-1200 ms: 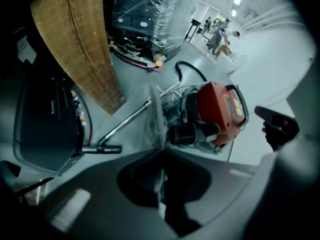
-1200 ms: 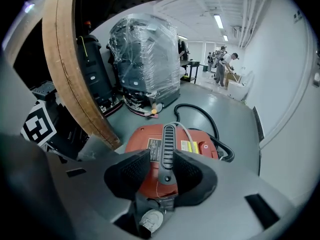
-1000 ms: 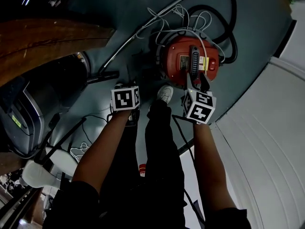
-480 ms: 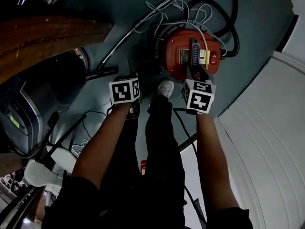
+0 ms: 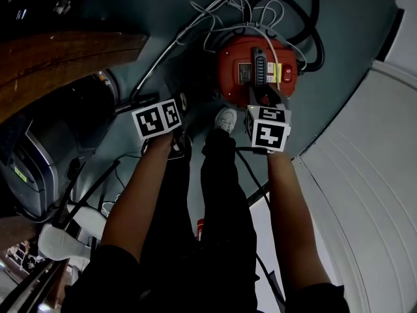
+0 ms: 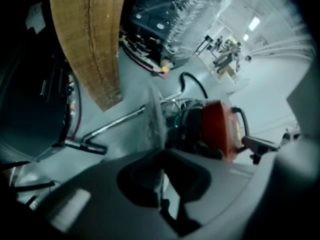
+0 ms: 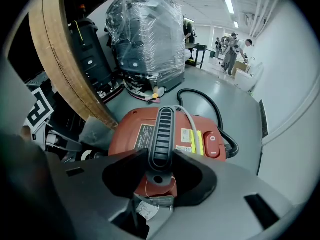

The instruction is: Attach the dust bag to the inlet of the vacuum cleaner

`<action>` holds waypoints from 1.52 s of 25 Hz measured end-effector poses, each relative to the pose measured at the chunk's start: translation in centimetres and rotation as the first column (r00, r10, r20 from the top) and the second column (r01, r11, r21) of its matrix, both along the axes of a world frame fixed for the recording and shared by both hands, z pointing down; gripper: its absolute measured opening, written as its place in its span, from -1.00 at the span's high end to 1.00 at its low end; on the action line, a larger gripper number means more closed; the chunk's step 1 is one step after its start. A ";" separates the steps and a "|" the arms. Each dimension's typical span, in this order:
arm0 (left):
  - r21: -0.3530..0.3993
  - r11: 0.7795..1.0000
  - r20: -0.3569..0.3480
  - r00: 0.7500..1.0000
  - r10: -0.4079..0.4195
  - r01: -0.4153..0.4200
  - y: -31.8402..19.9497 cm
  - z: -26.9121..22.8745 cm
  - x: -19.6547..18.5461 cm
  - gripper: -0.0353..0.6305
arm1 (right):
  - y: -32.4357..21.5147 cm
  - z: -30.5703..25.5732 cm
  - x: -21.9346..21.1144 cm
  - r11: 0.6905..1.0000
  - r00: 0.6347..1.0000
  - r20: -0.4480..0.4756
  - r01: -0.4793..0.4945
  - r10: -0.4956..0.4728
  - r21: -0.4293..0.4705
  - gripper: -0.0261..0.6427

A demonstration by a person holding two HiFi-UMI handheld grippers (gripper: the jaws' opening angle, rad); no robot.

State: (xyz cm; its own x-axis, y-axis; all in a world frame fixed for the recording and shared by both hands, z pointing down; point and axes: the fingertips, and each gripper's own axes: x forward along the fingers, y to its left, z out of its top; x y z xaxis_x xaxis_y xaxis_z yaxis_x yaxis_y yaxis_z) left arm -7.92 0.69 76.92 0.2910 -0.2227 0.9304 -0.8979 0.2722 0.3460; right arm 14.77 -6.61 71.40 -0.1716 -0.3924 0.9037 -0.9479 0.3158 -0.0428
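Note:
The red vacuum cleaner (image 5: 242, 77) (image 7: 135, 134) stands on the grey floor with its black carry handle (image 7: 162, 131) on top. My right gripper (image 5: 262, 100) (image 7: 159, 161) reaches down onto it. Its jaws have just been closing and now press on both sides of the handle's near end. My left gripper (image 5: 171, 109) (image 6: 161, 159) hangs left of the vacuum, shut on the thin grey dust bag (image 6: 155, 116), which stands edge-on out of the jaws. The vacuum's inlet is not visible.
A black hose (image 5: 314, 34) and white cable loop behind the vacuum. A metal wand (image 5: 172, 54) with its floor nozzle lies to the left. A curved wooden slab (image 5: 58, 57) and a wrapped pallet (image 7: 145, 39) stand close by. The person's shoe (image 5: 226, 122) is between the grippers.
My left gripper has shifted left and rolled, with the dust bag still in it. The right gripper has stayed at the handle.

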 end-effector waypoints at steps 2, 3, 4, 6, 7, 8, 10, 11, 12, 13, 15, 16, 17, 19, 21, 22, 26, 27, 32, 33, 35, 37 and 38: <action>0.009 1.000 -0.001 1.000 0.011 -0.011 -0.5 -0.1 0.3 0.83 | 0.0 0.0 0.0 1.000 1.000 0.001 0.005 -0.005 -0.002 0.48; 0.013 1.000 -0.002 1.000 0.012 -0.012 -0.7 -0.2 0.5 0.83 | 0.0 0.0 0.0 1.000 1.000 0.002 0.007 -0.007 -0.003 0.48; 0.017 1.000 -0.002 1.000 0.010 -0.010 -0.9 -0.4 0.6 0.83 | 0.0 0.0 -0.1 1.000 1.000 0.003 0.010 -0.010 -0.003 0.48; 0.025 1.000 -0.007 1.000 -0.005 0.005 -1.3 -0.6 0.9 0.83 | 0.1 0.0 -0.1 1.000 1.000 0.006 0.013 -0.013 -0.004 0.47; 0.028 1.000 -0.010 1.000 -0.013 0.014 -1.5 -0.8 1.0 0.83 | 0.1 0.0 -0.2 1.000 1.000 0.008 0.014 -0.014 -0.005 0.48; 0.031 0.999 -0.012 1.000 -0.019 0.019 -1.6 -0.9 1.0 0.83 | 0.1 0.0 -0.2 1.000 1.000 0.008 0.014 -0.014 -0.006 0.47; 0.032 0.999 -0.012 1.000 -0.016 0.017 -1.8 -0.9 1.2 0.83 | 0.0 0.0 -0.1 1.000 1.000 0.007 0.014 -0.014 -0.007 0.47; 0.033 0.999 -0.012 1.000 -0.010 0.010 -1.9 -0.9 1.2 0.83 | 0.0 0.0 -0.1 1.000 1.000 0.006 0.013 -0.013 -0.006 0.47; 0.032 0.999 -0.012 1.000 -0.001 0.002 -1.9 -0.9 1.2 0.83 | 0.0 0.0 -0.1 1.000 1.000 0.005 0.013 -0.013 -0.005 0.47; 0.030 1.000 -0.013 1.000 0.007 -0.007 -1.8 -0.8 1.2 0.83 | 0.1 0.0 -0.2 1.000 1.000 0.006 0.013 -0.013 -0.004 0.47; 0.024 1.000 -0.017 1.000 0.019 -0.019 -1.9 -0.7 1.2 0.83 | 0.0 0.0 -0.2 1.000 1.000 0.005 0.015 -0.015 -0.004 0.47; 0.023 0.999 -0.020 1.000 0.024 -0.024 -2.0 -0.7 1.2 0.83 | 0.0 0.0 -0.2 1.000 1.000 0.005 0.017 -0.017 -0.004 0.47; 0.022 0.999 -0.024 0.999 0.032 -0.031 -2.1 -0.7 1.4 0.83 | 0.0 0.0 -0.1 1.000 1.000 0.004 0.017 -0.017 -0.004 0.47; 0.024 0.998 -0.032 0.998 0.059 -0.058 -2.2 -0.6 1.7 0.83 | 0.0 0.0 -0.1 1.000 1.000 0.004 0.016 -0.016 -0.005 0.47; 0.032 0.994 -0.031 0.994 0.106 -0.105 -2.4 -0.6 2.0 0.84 | 0.1 0.0 -0.2 1.000 1.000 0.004 0.016 -0.016 -0.006 0.47; 0.039 0.991 -0.030 0.991 0.131 -0.130 -2.5 -0.6 2.2 0.84 | 0.1 0.0 -0.2 1.000 1.000 0.005 0.016 -0.016 -0.006 0.47; 0.058 0.983 -0.053 0.983 0.179 -0.176 -3.0 -0.6 2.4 0.84 | 0.1 0.0 -0.2 1.000 1.000 0.006 0.019 -0.019 -0.007 0.47; 0.060 0.982 -0.064 0.981 0.185 -0.182 -3.1 -0.6 2.6 0.84 | 0.0 0.0 -0.2 1.000 1.000 0.006 0.020 -0.020 -0.006 0.47; 0.059 0.981 -0.128 0.973 0.192 -0.186 -3.0 -0.6 3.2 0.83 | 0.0 0.0 -0.2 1.000 1.000 0.007 0.024 -0.024 0.000 0.47; 0.056 0.983 -0.140 0.974 0.180 -0.174 -2.9 -0.6 3.2 0.83 | 0.0 0.0 -0.2 1.000 1.000 0.009 0.026 -0.026 0.002 0.47; 0.062 0.980 -0.136 0.971 0.196 -0.189 -2.9 -0.5 3.5 0.82 | 0.0 0.0 -0.2 1.000 1.000 0.012 0.028 -0.028 0.005 0.47; 0.082 0.951 -0.082 0.949 0.303 -0.297 -2.8 -0.6 4.2 0.82 | 0.0 -0.1 -0.2 1.000 1.000 0.012 0.027 -0.027 0.005 0.47; 0.093 0.924 -0.048 0.926 0.375 -0.370 -2.8 -0.6 4.6 0.82 | 0.0 -0.1 -0.2 1.000 1.000 0.012 0.027 -0.027 0.005 0.47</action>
State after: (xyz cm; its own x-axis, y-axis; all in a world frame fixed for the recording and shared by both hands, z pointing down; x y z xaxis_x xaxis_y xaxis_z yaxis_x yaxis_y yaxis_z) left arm -3.34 -2.08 76.36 0.4255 -0.1602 0.8907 -0.9044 -0.1091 0.4125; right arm 14.55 -6.57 71.35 -0.1931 -0.3919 0.8995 -0.9385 0.3413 -0.0527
